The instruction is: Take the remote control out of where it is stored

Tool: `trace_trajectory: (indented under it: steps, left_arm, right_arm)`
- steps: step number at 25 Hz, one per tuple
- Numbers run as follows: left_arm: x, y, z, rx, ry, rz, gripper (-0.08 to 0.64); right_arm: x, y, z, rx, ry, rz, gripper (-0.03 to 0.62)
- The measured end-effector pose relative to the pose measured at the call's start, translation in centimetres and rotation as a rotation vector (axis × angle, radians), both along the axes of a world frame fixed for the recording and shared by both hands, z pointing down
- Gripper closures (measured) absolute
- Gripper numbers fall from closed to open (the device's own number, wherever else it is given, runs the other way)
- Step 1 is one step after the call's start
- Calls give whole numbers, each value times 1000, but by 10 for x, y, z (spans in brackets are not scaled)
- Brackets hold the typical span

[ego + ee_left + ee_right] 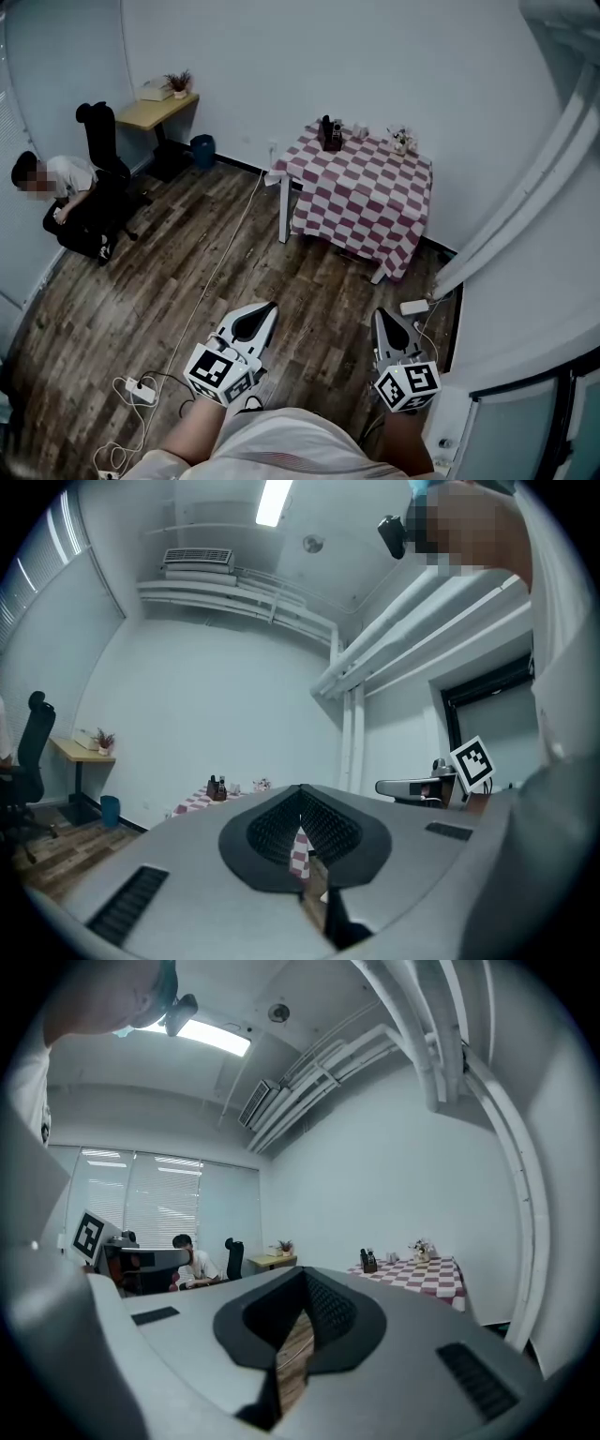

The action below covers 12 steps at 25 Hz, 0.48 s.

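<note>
— Both tools sat closest in the head view: left gripper and right gripper, side by side, level, noses toward the table well ahead of them.
— And the remote control?
— I couldn't pick it out. My guess was the dark holder at the table's far edge, by the wall. It was too small for me to tell any long axis. It lay roughly between the two grippers' lines, so I judged neither hand clearly nearer.
— Anything in the way?
— Only open floor before the table. A white cable trailed left of the table, and a seated person was well left of it.
— Left gripper view?
— Its jaws were together with nothing between them. A sliver of the table's checked cloth showed through the slit, and the dark holder stood left of the tips.
— Right gripper view?
— Those jaws were closed too, and empty, with floorboards in the slit. The table stood right of centre, far out of reach.
</note>
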<state>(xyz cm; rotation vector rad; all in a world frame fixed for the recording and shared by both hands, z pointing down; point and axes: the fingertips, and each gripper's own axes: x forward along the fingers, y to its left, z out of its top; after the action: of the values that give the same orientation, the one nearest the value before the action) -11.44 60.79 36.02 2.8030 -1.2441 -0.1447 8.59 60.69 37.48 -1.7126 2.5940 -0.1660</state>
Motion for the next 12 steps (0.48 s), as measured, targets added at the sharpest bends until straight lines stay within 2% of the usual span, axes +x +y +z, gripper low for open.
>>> trace_trajectory:
  steps: [12]
  left_arm:
    - [-5,-5,0,7,7,3,552]
  right_arm:
    - [-3,-7,2,-11,-19,10,580]
